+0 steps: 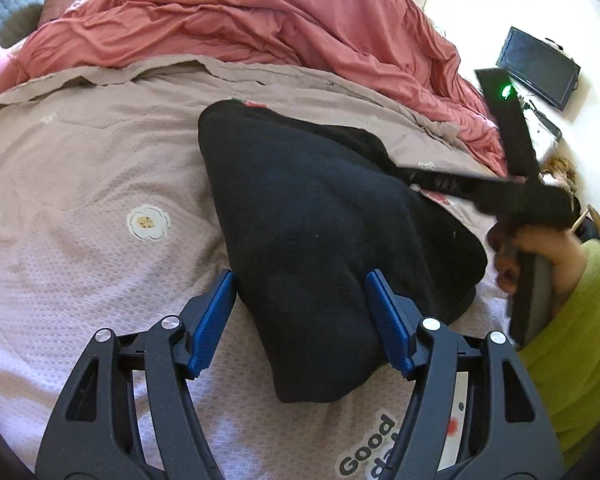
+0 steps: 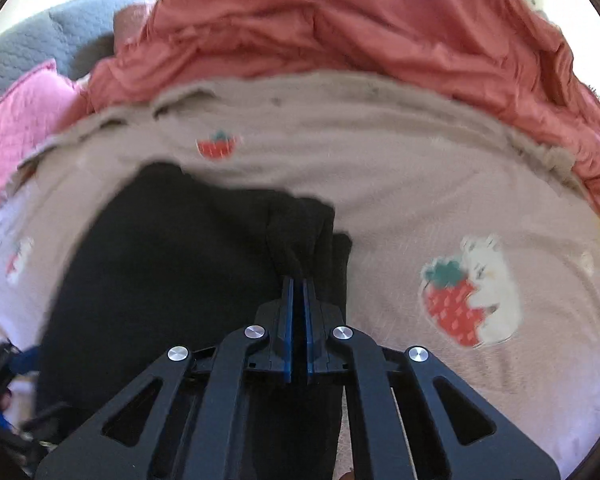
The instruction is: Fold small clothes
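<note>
Right gripper (image 2: 298, 280) clamped on black garment (image 2: 172, 264) edge just ahead, prob to pull a fold; left gripper (image 1: 300, 312) spread wide, straddling cloth w/o gripping

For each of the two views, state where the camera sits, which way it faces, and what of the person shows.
Left wrist view: on the left tool, angled down at the bed; its jaws stand open astride the black garment; the person's right hand and green sleeve show at right.
Right wrist view: on the right tool, angled down at the bed; its jaws are shut on a bunched edge of the garment; no hand is clearly visible.
Both share the garment, the beige printed bedspread and the red comforter.
</note>
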Action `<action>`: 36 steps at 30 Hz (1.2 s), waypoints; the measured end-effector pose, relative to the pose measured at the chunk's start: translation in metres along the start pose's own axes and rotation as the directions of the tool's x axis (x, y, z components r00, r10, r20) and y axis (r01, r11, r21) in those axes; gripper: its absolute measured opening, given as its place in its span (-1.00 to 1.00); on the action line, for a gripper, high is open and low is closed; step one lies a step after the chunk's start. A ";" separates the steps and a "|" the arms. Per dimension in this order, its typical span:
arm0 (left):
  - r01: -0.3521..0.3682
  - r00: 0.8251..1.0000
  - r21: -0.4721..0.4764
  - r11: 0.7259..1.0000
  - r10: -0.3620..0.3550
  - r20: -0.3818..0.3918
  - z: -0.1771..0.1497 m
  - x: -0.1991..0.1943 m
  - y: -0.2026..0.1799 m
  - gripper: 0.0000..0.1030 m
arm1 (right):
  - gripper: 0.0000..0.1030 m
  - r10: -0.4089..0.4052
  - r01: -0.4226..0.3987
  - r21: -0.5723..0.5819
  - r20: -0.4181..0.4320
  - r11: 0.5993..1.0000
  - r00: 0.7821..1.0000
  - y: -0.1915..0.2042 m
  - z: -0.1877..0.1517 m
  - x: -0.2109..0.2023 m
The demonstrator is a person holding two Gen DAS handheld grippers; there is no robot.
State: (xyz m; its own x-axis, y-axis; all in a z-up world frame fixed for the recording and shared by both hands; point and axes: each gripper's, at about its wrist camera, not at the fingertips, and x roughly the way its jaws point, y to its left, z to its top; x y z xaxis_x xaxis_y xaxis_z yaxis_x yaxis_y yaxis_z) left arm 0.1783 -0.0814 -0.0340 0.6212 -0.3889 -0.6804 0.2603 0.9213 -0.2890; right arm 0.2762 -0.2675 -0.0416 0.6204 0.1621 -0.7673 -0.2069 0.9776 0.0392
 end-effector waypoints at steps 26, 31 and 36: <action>0.008 1.000 -0.047 0.999 -0.008 0.002 -0.002 -0.005 0.009 0.15 | -0.93 0.056 -0.053 -0.101 0.024 0.993 0.998 0.027 -0.073 -0.074; 0.006 1.000 -0.046 0.999 -0.006 0.003 -0.002 -0.006 0.010 0.15 | -0.93 0.046 -0.045 -0.081 0.012 0.996 0.999 0.021 -0.084 -0.081; 0.008 1.000 -0.045 0.999 -0.008 0.001 -0.002 -0.007 0.011 0.15 | -0.93 0.070 -0.069 -0.074 0.002 0.995 0.998 0.019 -0.088 -0.097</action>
State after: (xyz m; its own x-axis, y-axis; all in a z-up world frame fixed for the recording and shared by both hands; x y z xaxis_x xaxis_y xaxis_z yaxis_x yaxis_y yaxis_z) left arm 0.1753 -0.0690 -0.0338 0.6198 -0.3959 -0.6775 0.2316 0.9172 -0.3241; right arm 0.1456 -0.2761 -0.0226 0.6061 0.2301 -0.7614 -0.3048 0.9514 0.0449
